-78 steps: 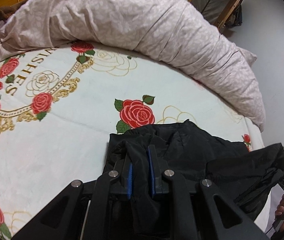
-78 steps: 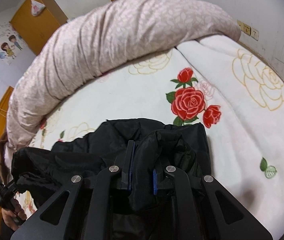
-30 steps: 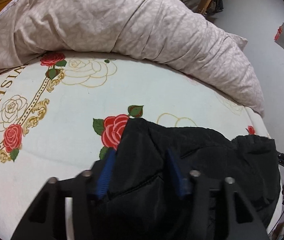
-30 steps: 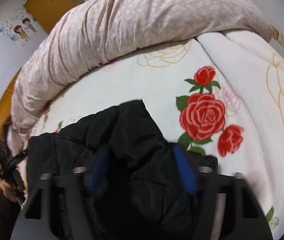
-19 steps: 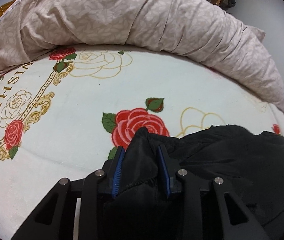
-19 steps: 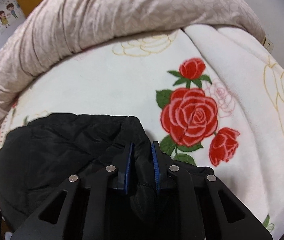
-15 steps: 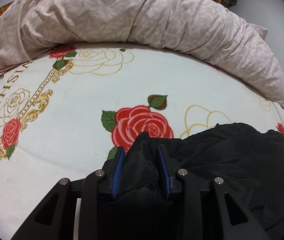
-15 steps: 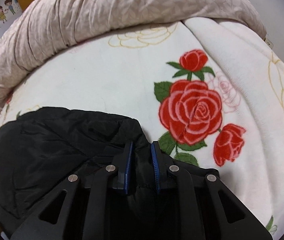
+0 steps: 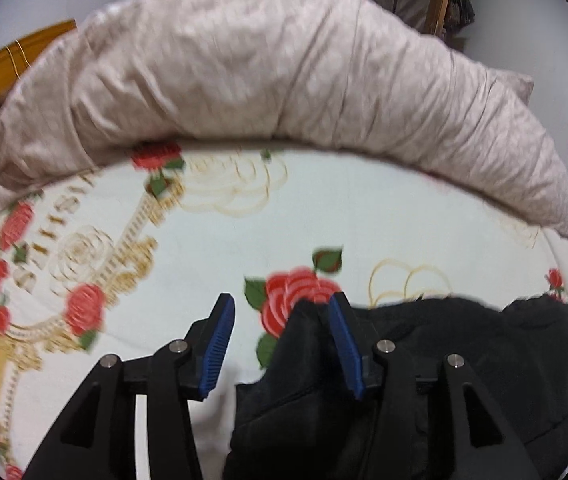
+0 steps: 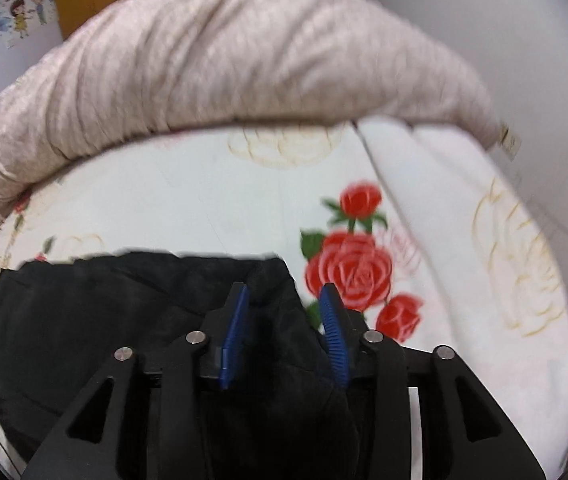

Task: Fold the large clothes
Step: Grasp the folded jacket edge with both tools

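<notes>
Your left hand-held gripper (image 9: 280, 340) now stands with its jaws spread wide, where half a second ago they were pinched on a corner of the black jacket (image 9: 444, 380). Your right hand-held gripper (image 10: 284, 328) has done the same: its blue pads are parted and the fabric they were clamping lies loose between them. Both views are smeared with motion, so you appear to be in the middle of letting go and pulling away.

That release reads as the end of a fold. You have carried the near edge of the jacket forward and laid it down, and the garment now sits as a flatter, doubled slab instead of the rumpled heap it was a couple of seconds ago. Judging by its bulk, at least one more fold is probably still due.

In the left view, the jacket's left corner rises between the spread fingers, closer to the right pad (image 9: 344, 348), and overlaps the red rose (image 9: 296, 300) printed on the bed sheet (image 9: 324, 208). The rest of the jacket stretches away to the right of that rose. In the right view, the jacket's right corner sits between the pads, just left of the large rose (image 10: 352, 272), with the body running off leftward. Beyond the jacket, across bare sheet, the rolled beige duvet (image 9: 264, 80) lies along the far side of the bed.
</notes>
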Available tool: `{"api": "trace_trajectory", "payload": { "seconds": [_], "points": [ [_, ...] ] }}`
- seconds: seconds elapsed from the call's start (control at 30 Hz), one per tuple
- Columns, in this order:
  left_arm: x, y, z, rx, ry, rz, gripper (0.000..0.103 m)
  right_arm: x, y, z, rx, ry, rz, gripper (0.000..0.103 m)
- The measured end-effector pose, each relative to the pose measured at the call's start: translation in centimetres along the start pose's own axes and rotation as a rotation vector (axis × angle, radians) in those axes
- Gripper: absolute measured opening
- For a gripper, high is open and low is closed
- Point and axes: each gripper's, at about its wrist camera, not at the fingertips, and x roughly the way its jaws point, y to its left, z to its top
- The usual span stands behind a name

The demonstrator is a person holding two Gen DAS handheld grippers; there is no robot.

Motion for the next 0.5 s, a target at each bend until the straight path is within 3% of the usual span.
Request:
{"api": "trace_trajectory", "payload": {
  "seconds": [0.07, 0.13, 0.27, 0.37, 0.5],
  "points": [
    [-1.6, -0.9, 0.6, 0.008, -0.023, -0.025, 0.051, -1.0, 2.2, 0.2, -0.034, -0.007, 0.033, 0.039],
    [-2.7, -3.2, 0.5, 0.034, -0.022, -0.110, 0.054, -0.5, 5.5, -0.2, -0.092, 0.036, 0.084, 0.039],
    [-0.8, -9.3, -1.0, 0.149, 0.080, -0.231, 0.055, 3.8, 9.9, -1.8, -0.170, 0.159, 0.083, 0.039],
    [2.6, -12.0, -2.4, 0.171, 0.167, -0.227, 0.055, 7.0, 10.3, -2.2, -0.166, 0.185, 0.036, 0.040],
    [5.9, -12.3, -3.1, 0.172, 0.162, -0.183, 0.057, 9.6, 9.4, -2.7, -0.129, 0.202, 0.050, 0.047]
  ]
}}
